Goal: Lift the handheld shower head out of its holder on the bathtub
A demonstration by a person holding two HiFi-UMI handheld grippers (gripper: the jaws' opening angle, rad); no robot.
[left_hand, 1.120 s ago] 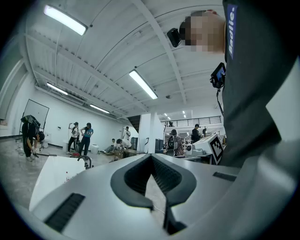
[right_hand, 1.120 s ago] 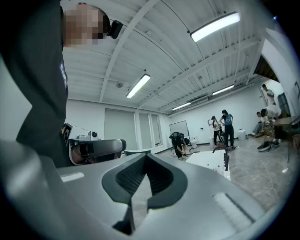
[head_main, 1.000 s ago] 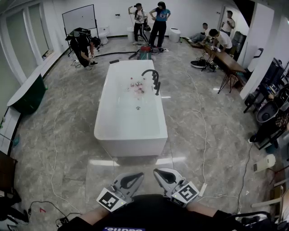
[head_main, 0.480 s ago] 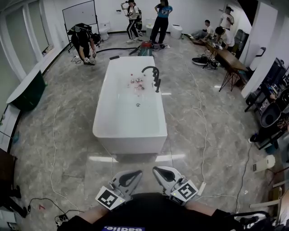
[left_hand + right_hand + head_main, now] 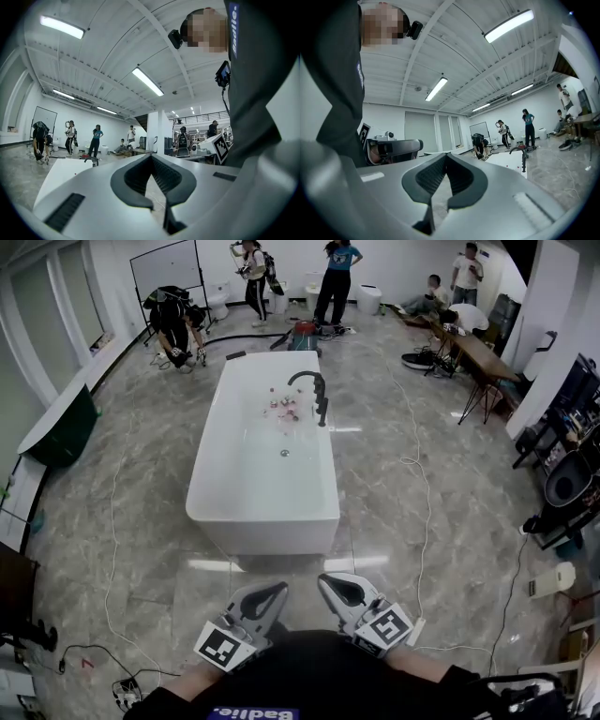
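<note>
A white freestanding bathtub (image 5: 262, 474) stands mid-floor in the head view. On its right rim sits a black faucet with the handheld shower head (image 5: 320, 399) in its holder. Small petals float in the water near it. My left gripper (image 5: 266, 594) and right gripper (image 5: 334, 585) are held close to my body at the bottom of the view, well short of the tub. Both are shut with nothing between their jaws. The left gripper view shows its jaws (image 5: 151, 157) closed, with the tub (image 5: 61, 174) beyond. The right gripper view shows its gripper (image 5: 446, 155) closed and the faucet (image 5: 521, 158) far off.
White cables (image 5: 420, 512) trail over the marble floor on both sides of the tub. Several people stand or crouch at the far end beside a red vacuum (image 5: 302, 334). A table (image 5: 473, 352) and equipment line the right wall. A dark tub (image 5: 58, 439) stands left.
The tub has come a little nearer as I walk toward it with both grippers. The grippers stay shut. The people at the far end have shifted left.
</note>
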